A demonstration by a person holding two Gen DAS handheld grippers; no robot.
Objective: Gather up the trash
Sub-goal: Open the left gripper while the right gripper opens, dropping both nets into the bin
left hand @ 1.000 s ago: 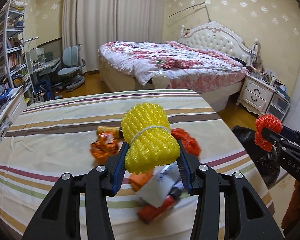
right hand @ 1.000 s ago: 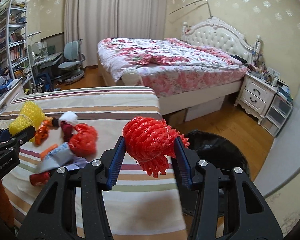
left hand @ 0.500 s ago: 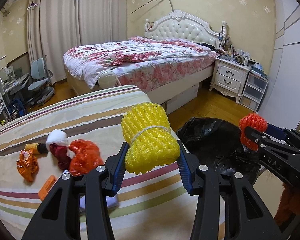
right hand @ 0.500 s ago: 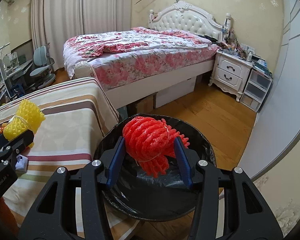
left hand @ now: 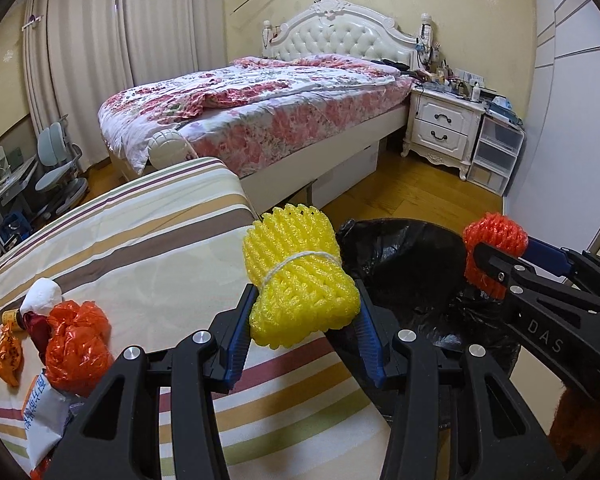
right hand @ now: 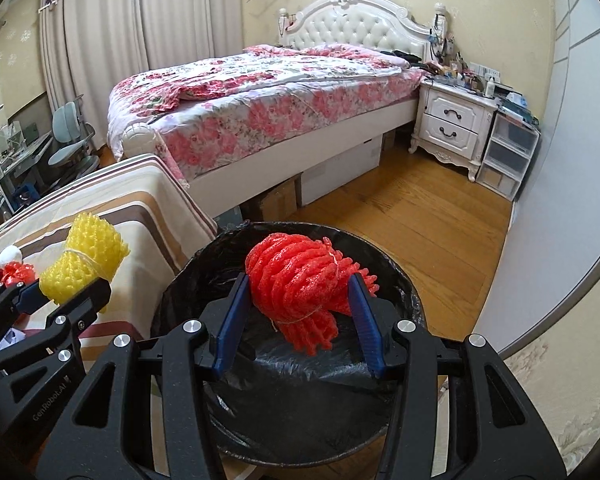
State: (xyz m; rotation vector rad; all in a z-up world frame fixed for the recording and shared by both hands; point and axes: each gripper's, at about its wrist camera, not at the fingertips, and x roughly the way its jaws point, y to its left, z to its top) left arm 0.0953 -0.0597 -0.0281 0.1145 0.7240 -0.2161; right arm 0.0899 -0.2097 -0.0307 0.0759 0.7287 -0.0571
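Note:
My left gripper is shut on a yellow foam net bundle tied with string, held over the striped table's right edge beside the bin; it also shows in the right wrist view. My right gripper is shut on a red foam net bundle and holds it above the open mouth of the black-lined trash bin. The bin and the red bundle also show in the left wrist view.
On the striped tablecloth lie an orange plastic bag, a white ball, an orange wrapper and a printed packet. Beyond are a floral bed, a white nightstand and wooden floor.
Both grippers have swung right from the table toward the bin. The red bundle now hangs lower over the bin's mouth; the yellow bundle has reached the table's right edge. Both grips are unchanged.

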